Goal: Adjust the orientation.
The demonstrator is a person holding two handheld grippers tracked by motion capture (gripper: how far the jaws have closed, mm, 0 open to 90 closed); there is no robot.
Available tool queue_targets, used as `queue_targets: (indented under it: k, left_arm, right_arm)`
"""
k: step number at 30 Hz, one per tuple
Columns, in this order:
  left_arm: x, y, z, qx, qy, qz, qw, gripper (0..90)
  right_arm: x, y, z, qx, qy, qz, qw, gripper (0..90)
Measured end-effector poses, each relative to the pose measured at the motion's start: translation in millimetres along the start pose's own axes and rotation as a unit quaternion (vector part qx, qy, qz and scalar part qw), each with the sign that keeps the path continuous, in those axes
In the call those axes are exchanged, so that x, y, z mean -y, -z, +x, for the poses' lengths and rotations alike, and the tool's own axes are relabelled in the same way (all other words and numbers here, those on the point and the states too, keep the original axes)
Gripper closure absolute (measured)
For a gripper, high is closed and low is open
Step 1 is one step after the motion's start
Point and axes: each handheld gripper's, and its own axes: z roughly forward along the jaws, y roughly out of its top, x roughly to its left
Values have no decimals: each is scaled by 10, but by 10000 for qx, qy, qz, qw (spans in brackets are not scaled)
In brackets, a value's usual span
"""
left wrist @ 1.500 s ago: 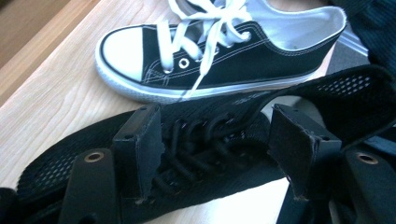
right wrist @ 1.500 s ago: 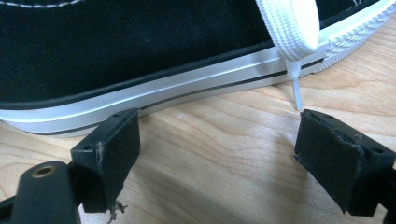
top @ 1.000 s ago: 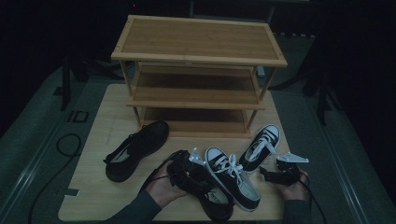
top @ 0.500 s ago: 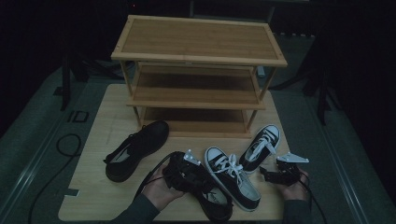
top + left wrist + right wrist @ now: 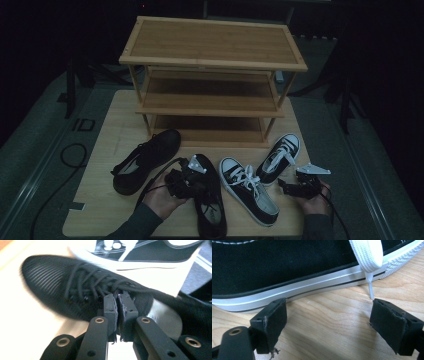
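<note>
On the wooden counter (image 5: 100, 210), in front of a three-tier wooden shoe rack (image 5: 212, 75), four shoes lie loose — none on the rack, whose three shelves show bare boards in the high view.

Left tongs (image 5: 117, 307): the jaws have just been closing and now stand together, clamped on the collar edge of the black mesh shoe (image 5: 75, 287) just behind its laces. In the high view the same tongs (image 5: 189, 181) sit over that black shoe (image 5: 210, 205), which lies lengthwise with its toe pointing toward the rack and its heel at the near counter edge. The person's left hand (image 5: 160, 200) grips the tool from below left.

Its mate, the second black shoe (image 5: 145, 160), lies well to the left, angled, toe toward the rack's lowest shelf, untouched.

Right tongs (image 5: 329, 325): jaws apart, nothing between them but bare wood. They hover low beside the white sole of a black-and-white sneaker (image 5: 287, 270); a white lace end (image 5: 368, 285) hangs near the right-hand jaw — not touching either pad as far as can be told. In the high view these tongs (image 5: 292, 187) rest at the near right corner, held by the right hand (image 5: 312, 197).

The two sneakers — one (image 5: 250, 192) near the centre, the other (image 5: 280, 157) nearer the rack — lie in a shallow V, the laces of the first reaching toward the second.
</note>
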Motion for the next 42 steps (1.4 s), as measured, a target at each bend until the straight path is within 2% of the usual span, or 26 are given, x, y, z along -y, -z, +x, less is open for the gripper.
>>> queue_targets:
  k: [8,16,22,30,32,36,42]
  left_arm:
    - [70,144,302,-507,140,-38,9986,861]
    - [154,256,553,-996,298,-105,9945,863]
    - [198,290,723,-1035,318,-89,9941,863]
    - [236,351,804,-1097,232,14,9937,863]
    - [283,398,875,-1219,229,59,9923,863]
    - [318,421,905,-1318,223,93,9910,862]
    - [350,420,921,-1285,226,16,9915,858]
  right_arm:
    - [0,0,0,-1,0,1,10000,139]
    - [0,0,0,-1,-1,1,10000,138]
    - [0,0,0,0,-3,0,10000,138]
    - [0,0,0,0,-3,0,10000,139]
    - [0,0,0,0,-2,0,10000,139]
    - [0,0,1,0,-4,1,10000,138]
    - [0,0,0,0,0,0,10000,139]
